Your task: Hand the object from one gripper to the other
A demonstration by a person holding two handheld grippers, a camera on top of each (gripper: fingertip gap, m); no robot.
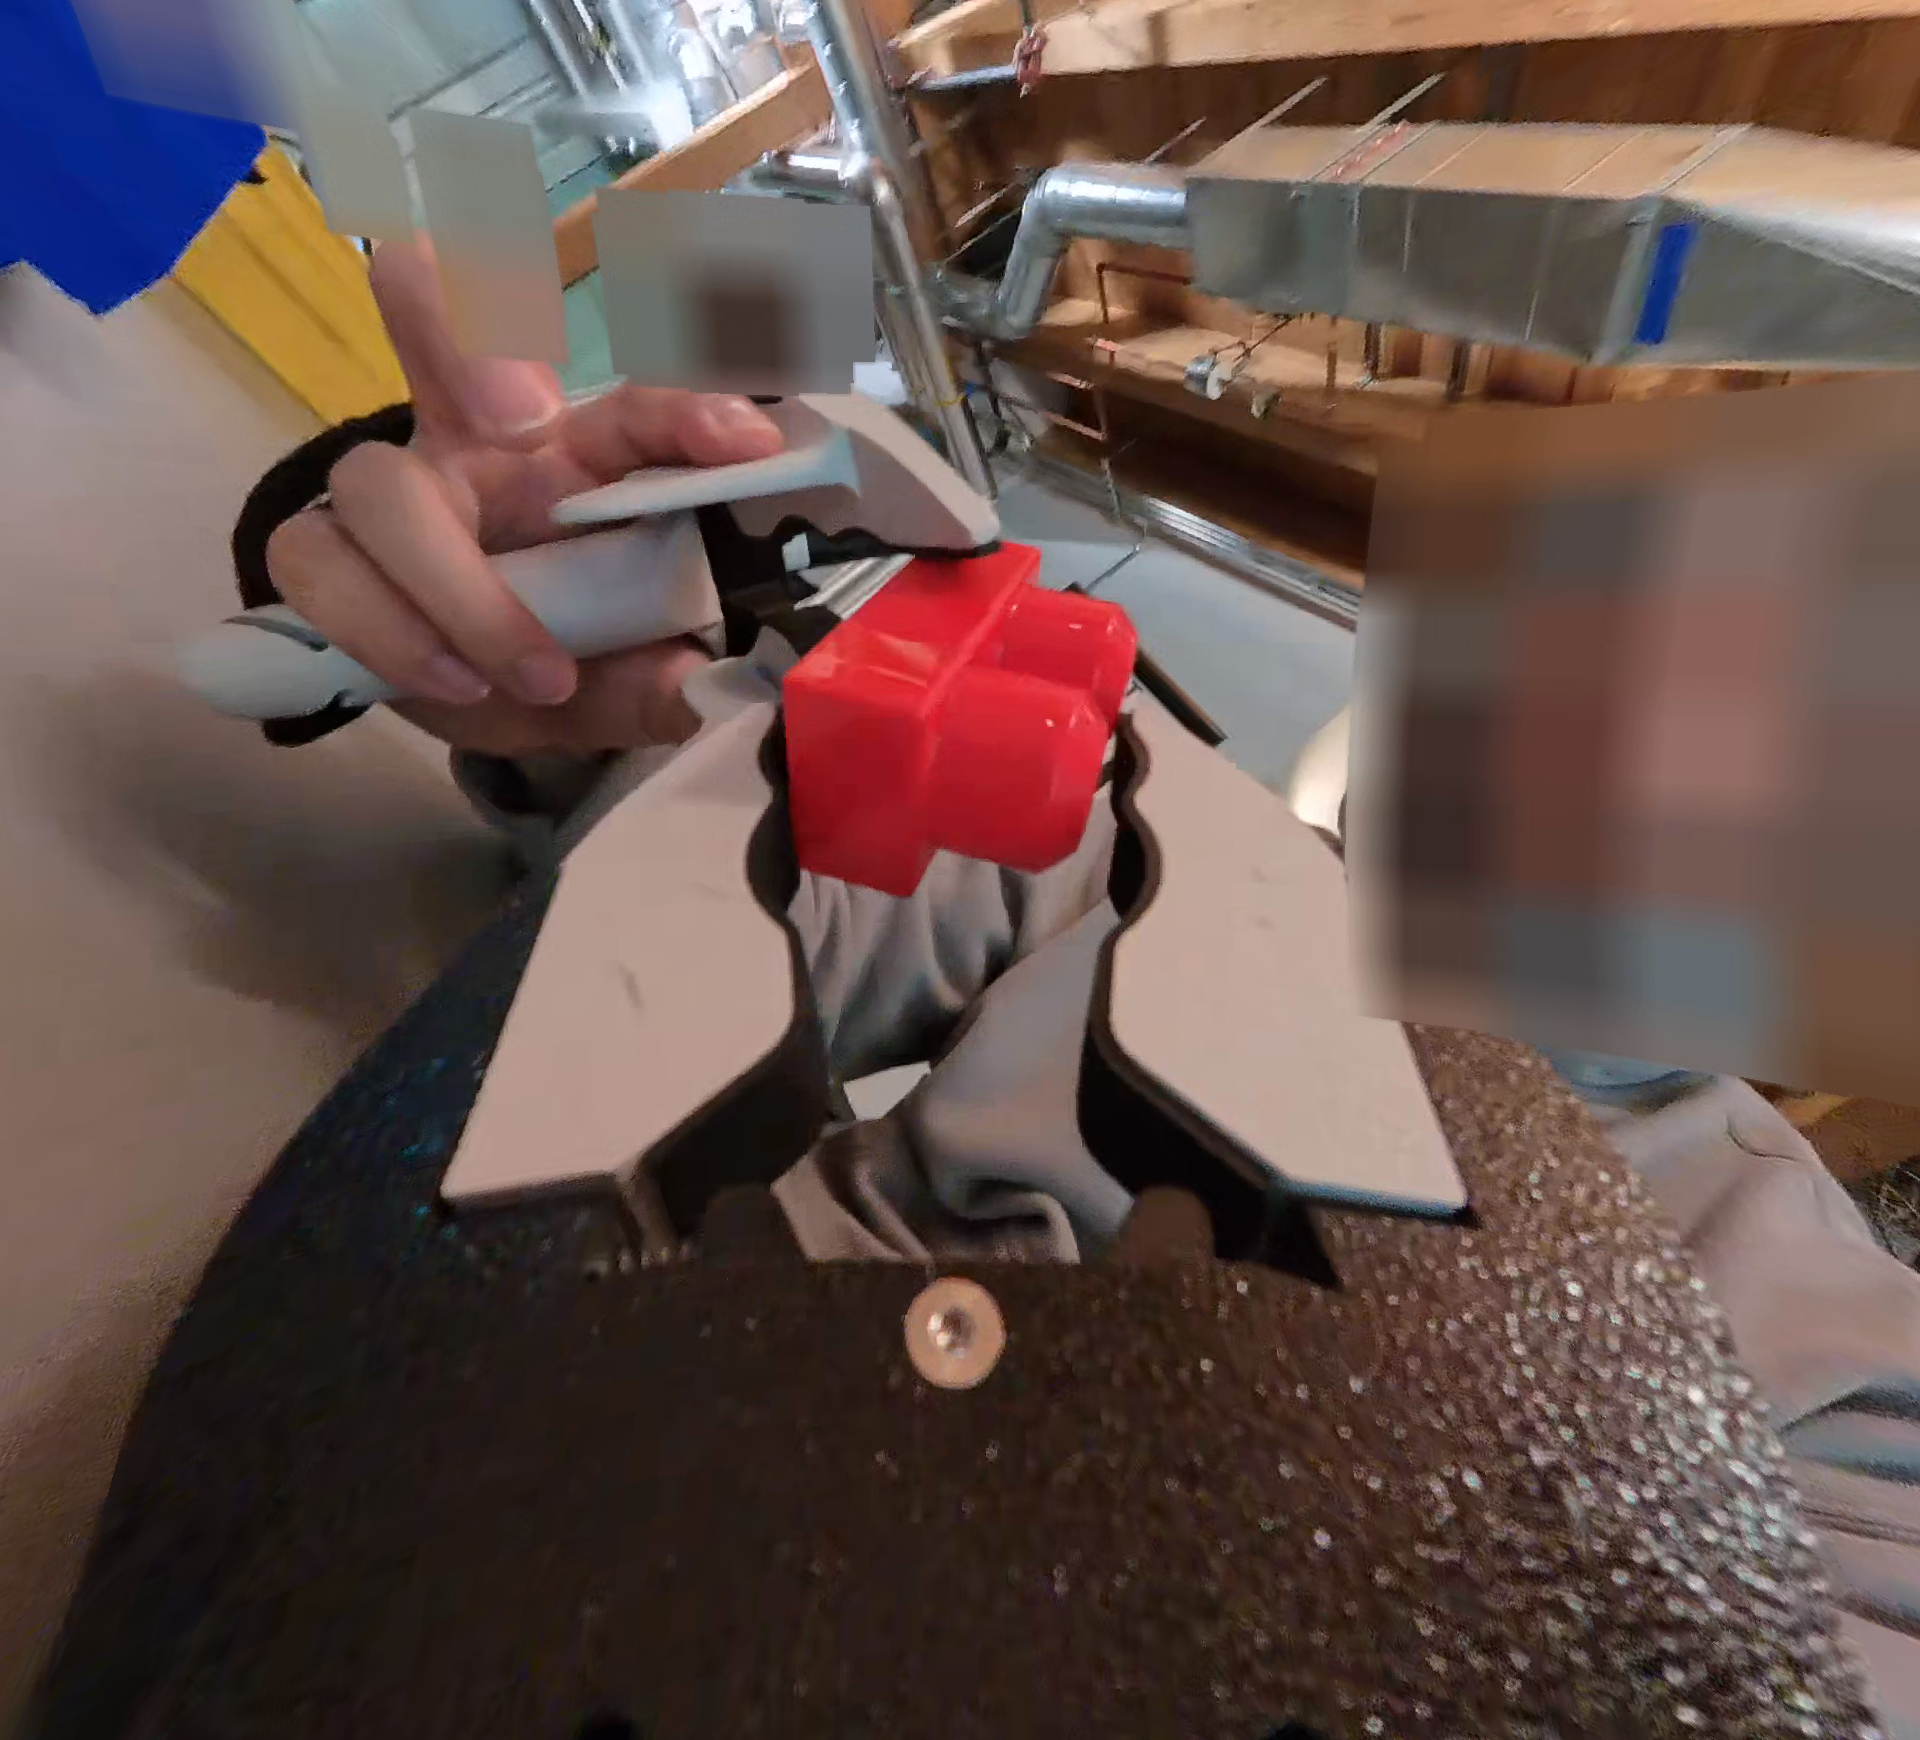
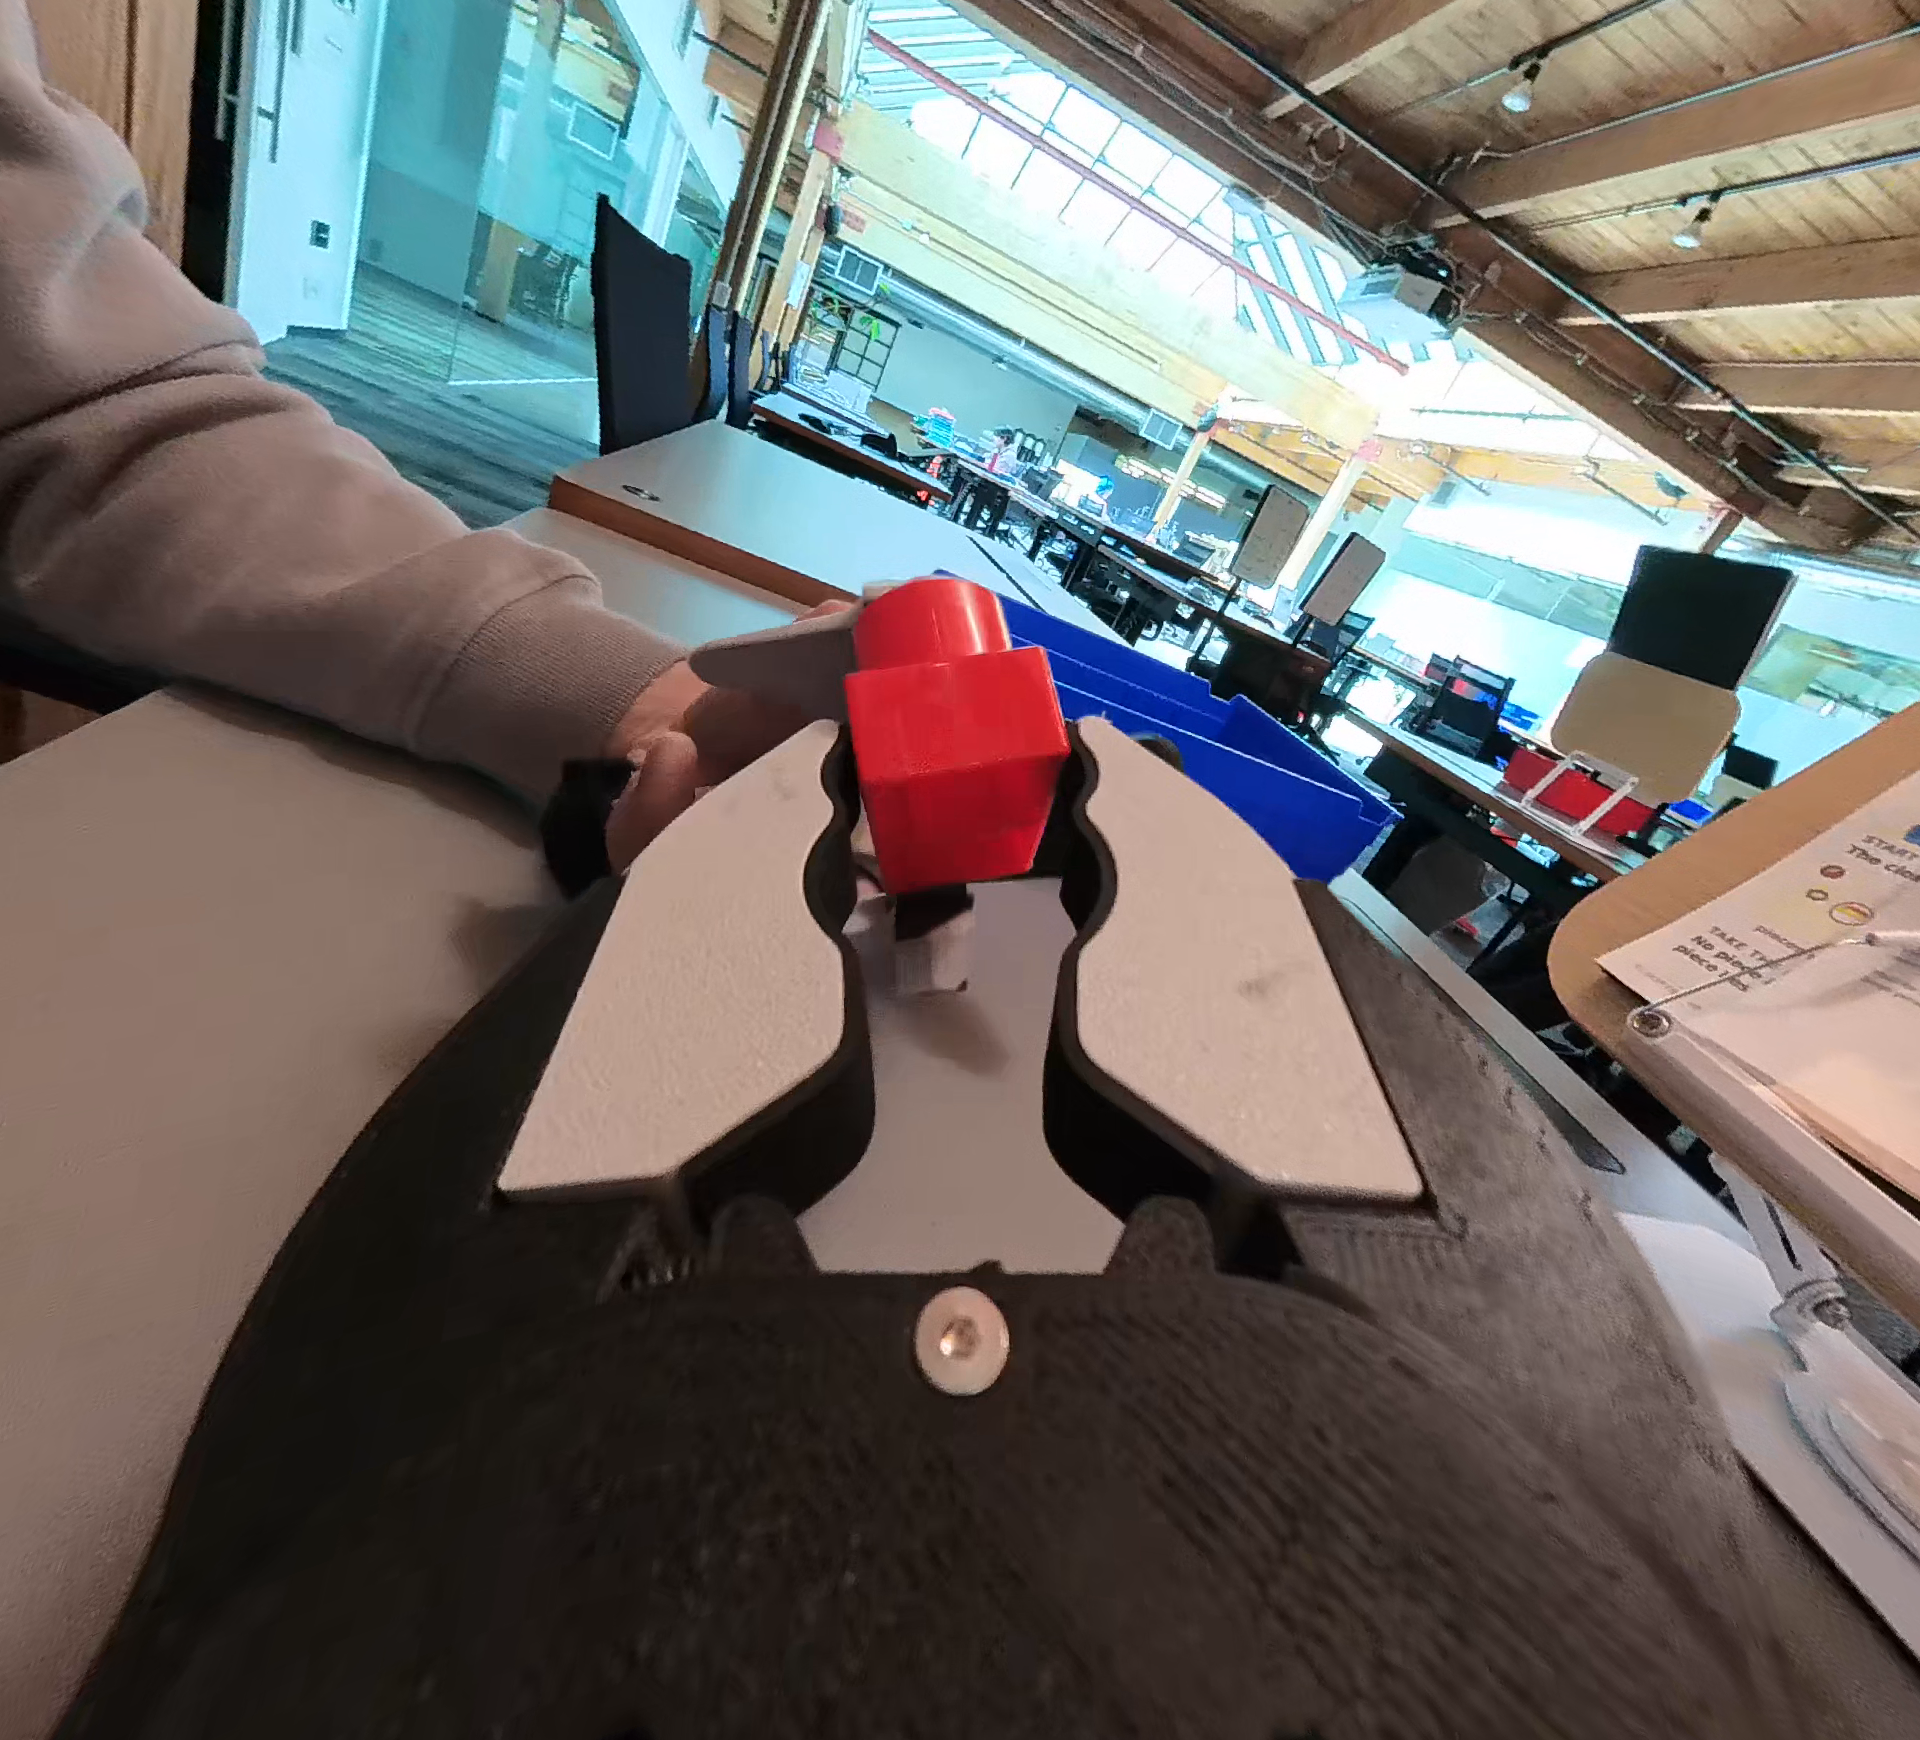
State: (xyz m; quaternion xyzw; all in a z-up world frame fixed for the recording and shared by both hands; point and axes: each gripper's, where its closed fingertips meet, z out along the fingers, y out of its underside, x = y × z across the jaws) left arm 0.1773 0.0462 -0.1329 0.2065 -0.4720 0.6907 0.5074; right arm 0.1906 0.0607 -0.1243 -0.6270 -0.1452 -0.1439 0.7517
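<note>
Mid-handover: your left gripper (image 1: 940, 786) and right gripper (image 2: 956, 807) both clamp the glossy red studded plastic block (image 1: 935, 734); one release remains.

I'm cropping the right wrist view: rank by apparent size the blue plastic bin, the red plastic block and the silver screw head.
1. Blue plastic bin, though partly hidden.
2. Red plastic block, enlarged by nearness.
3. Silver screw head.

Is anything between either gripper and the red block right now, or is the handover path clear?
Nothing visible stands in the way. The red block sits between the left gripper fingers, and in the right wrist view it also sits between the right gripper fingers. Both grippers are at the block, with no object between them and it.
</note>
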